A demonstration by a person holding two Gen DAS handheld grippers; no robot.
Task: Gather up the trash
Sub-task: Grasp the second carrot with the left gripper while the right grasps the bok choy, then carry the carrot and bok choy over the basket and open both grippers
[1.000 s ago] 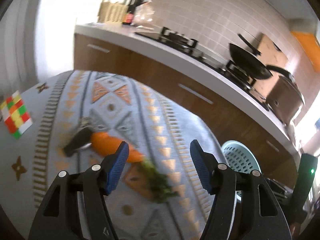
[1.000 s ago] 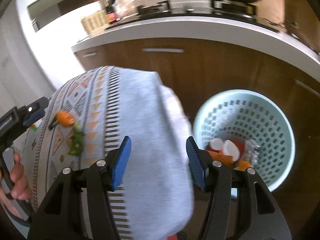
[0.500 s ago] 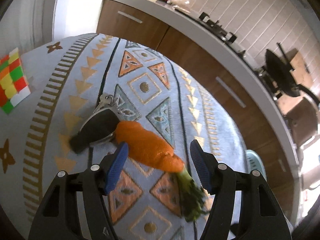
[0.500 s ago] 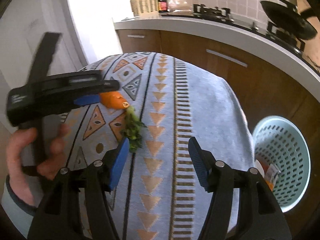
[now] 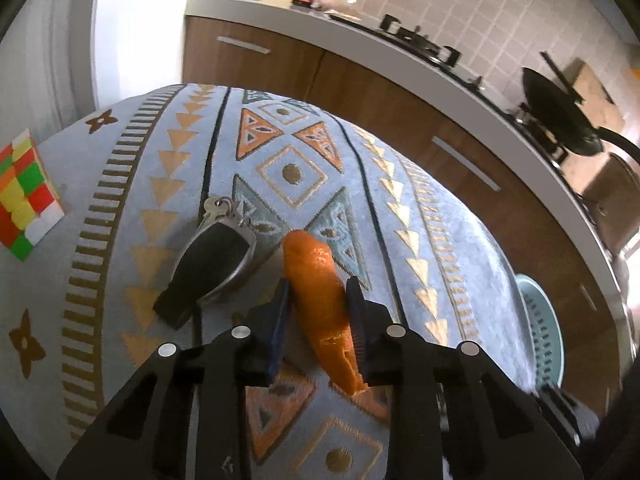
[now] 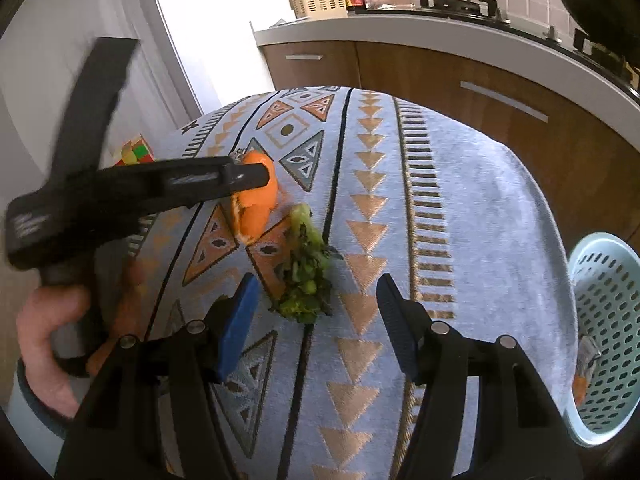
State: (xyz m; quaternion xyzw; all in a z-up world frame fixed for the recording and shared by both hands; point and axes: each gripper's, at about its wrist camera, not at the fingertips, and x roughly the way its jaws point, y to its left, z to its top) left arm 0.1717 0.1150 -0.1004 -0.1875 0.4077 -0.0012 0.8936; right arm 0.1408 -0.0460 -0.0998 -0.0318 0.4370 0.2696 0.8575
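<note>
An orange peel (image 5: 320, 300) lies on the patterned tablecloth (image 5: 432, 240). My left gripper (image 5: 318, 312) is shut on the orange peel, one finger on each side. In the right wrist view the peel (image 6: 258, 200) shows at the left gripper's tip. A clump of green vegetable scraps (image 6: 306, 276) lies just beside the peel. My right gripper (image 6: 316, 316) is open and empty, just in front of the scraps. A light blue trash basket (image 6: 604, 320) stands on the floor at the table's right and holds some trash.
A black car key with a key ring (image 5: 212, 268) lies right beside the peel on its left. A Rubik's cube (image 5: 24, 196) sits at the table's left edge. Wooden kitchen cabinets (image 5: 400, 120) and a counter with a stove and pan run behind.
My left gripper moved forward over the orange peel and closed on it. My right gripper swung from the basket toward the table and came close to the green scraps.
</note>
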